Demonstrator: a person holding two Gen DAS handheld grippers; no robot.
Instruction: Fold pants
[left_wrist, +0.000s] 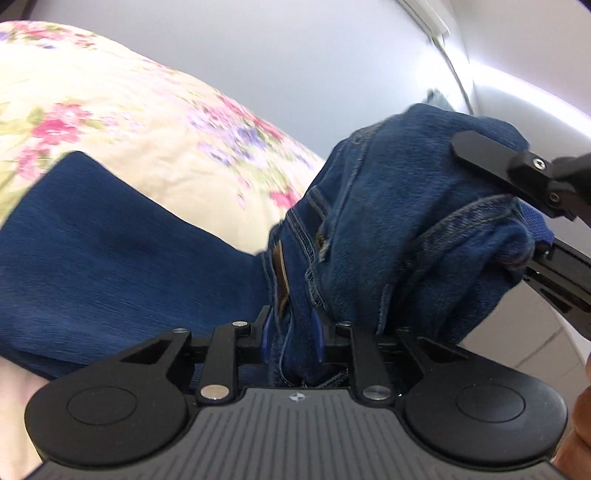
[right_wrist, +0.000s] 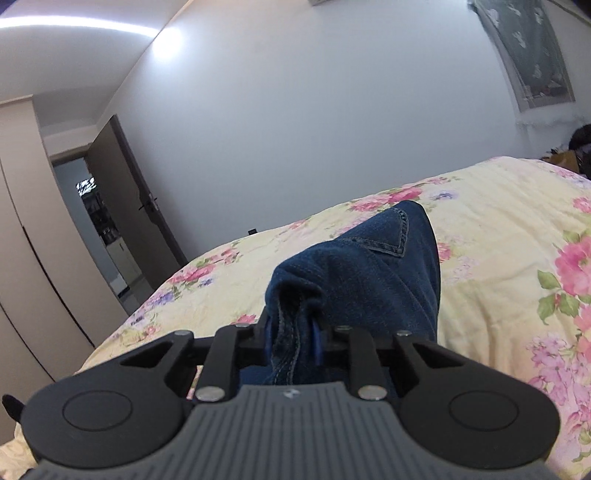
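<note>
L tool (left_wrist: 291, 328) + R tool (right_wrist: 291, 332) both clamp jeans (left_wrist: 369, 221) over bed (right_wrist: 498, 229).

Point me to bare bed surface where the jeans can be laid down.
Free: floral bedspread right of the jeans, and the strip left of them toward the door-side edge. Crowded: near side, where left gripper and right gripper both clamp bunched denim.

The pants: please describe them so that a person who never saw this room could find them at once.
Look at the bed with the cream floral bedspread that fills the room. The pants are dark blue denim with lighter stitched seams, lifted off the bedspread and pinched by the left gripper and the right gripper. They are the only dark, plain cloth on the pale flowered cover.
</note>
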